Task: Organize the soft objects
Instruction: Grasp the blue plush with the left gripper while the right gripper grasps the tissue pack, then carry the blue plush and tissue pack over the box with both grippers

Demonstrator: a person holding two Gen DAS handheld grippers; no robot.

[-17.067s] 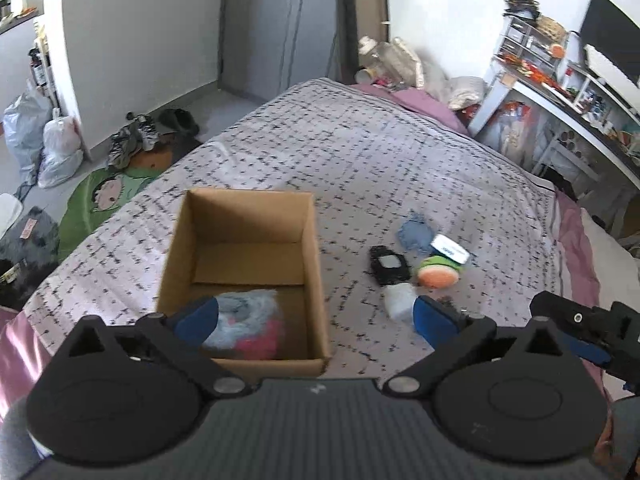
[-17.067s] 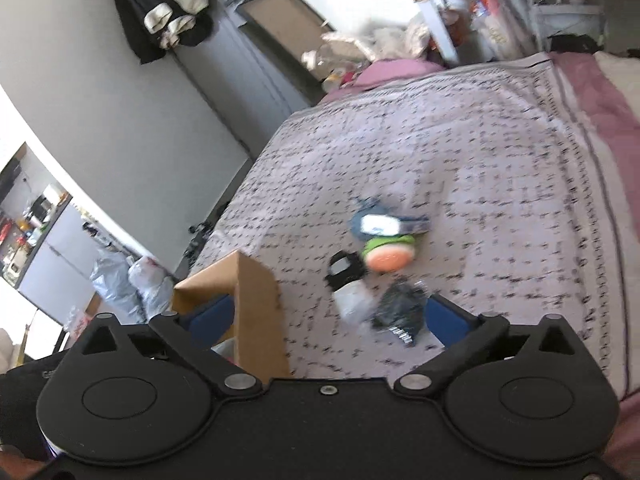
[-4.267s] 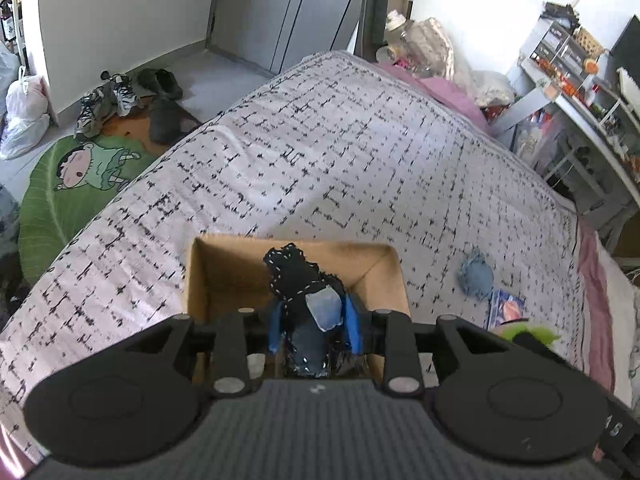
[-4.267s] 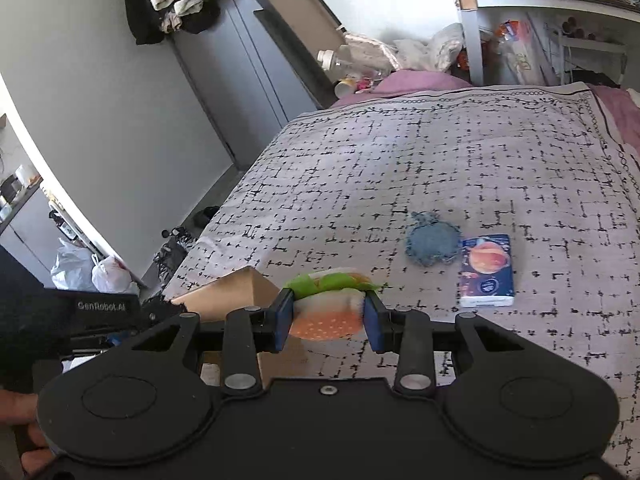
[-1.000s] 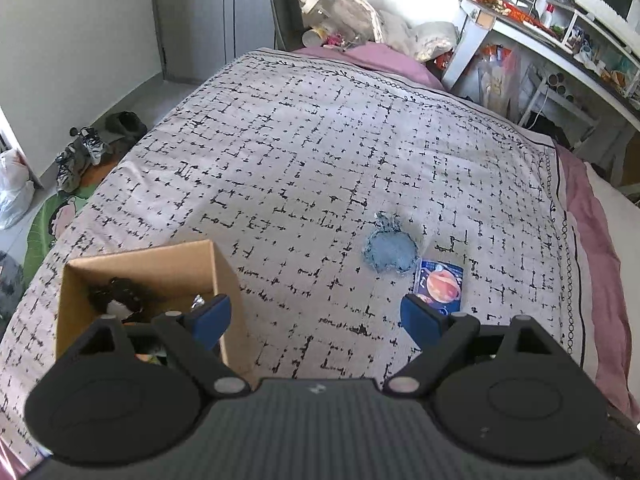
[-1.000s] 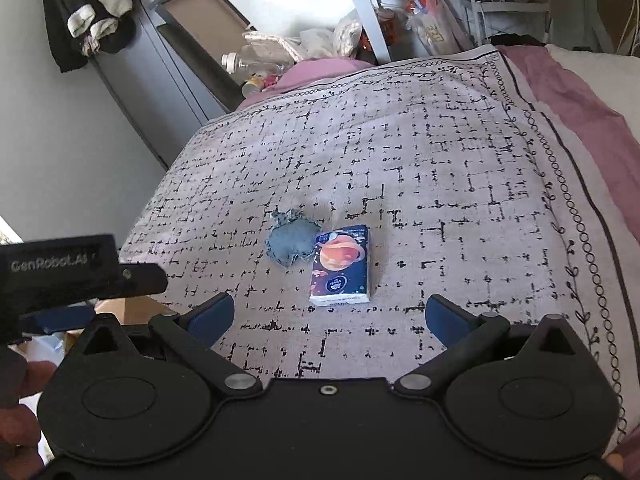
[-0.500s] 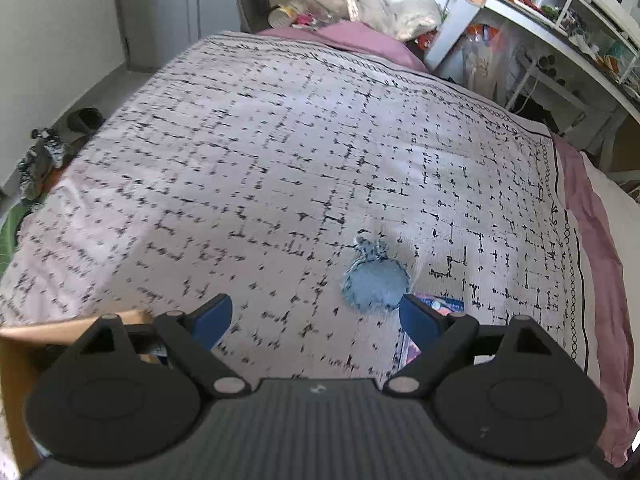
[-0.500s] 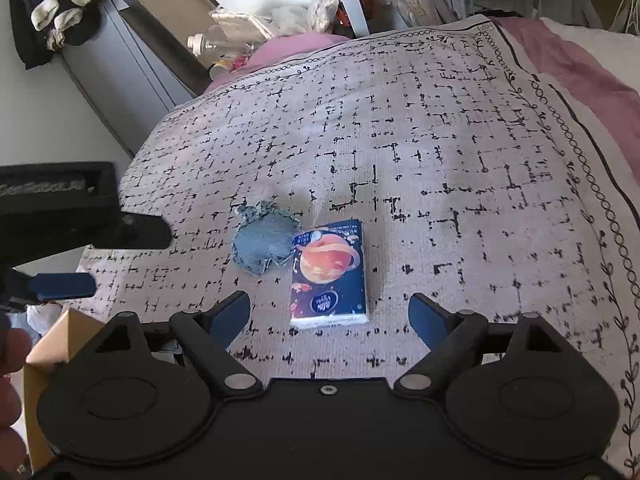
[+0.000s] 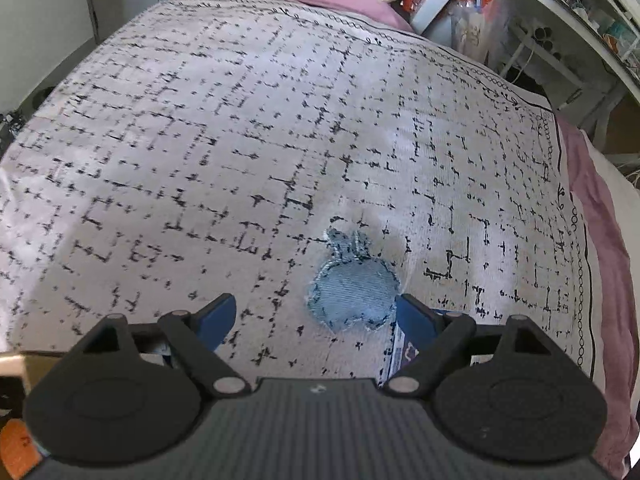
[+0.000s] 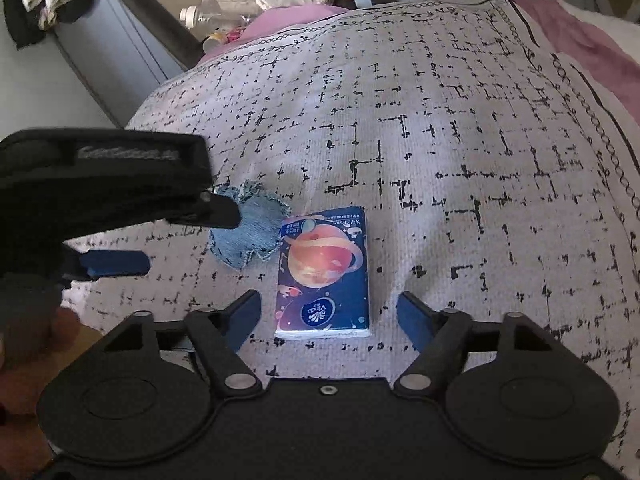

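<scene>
Covering the bed is a white bedspread point(image 9: 280, 128) with a broken black grid, and only 2 loose items show on it: a denim apple-shaped pouch point(image 9: 354, 298) and a tissue pack point(image 10: 324, 272) printed with a planet, lying just beside each other and touching at one edge. At the lower left edge of the left wrist view, a sliver of the cardboard box point(image 9: 12, 364) shows; its contents cannot be seen from here. Judging by how bare the bedspread is, the sorting looks mostly done, with these 2 pieces left to move.

Nothing is gripped yet. The left gripper point(image 9: 316, 316) is closing slowly, its pads wide on either side of the pouch, the right pad close to its edge, neither pressing. The right gripper point(image 10: 328, 316) is closing around the near end of the tissue pack, which sits between its pads with gaps on both sides.
</scene>
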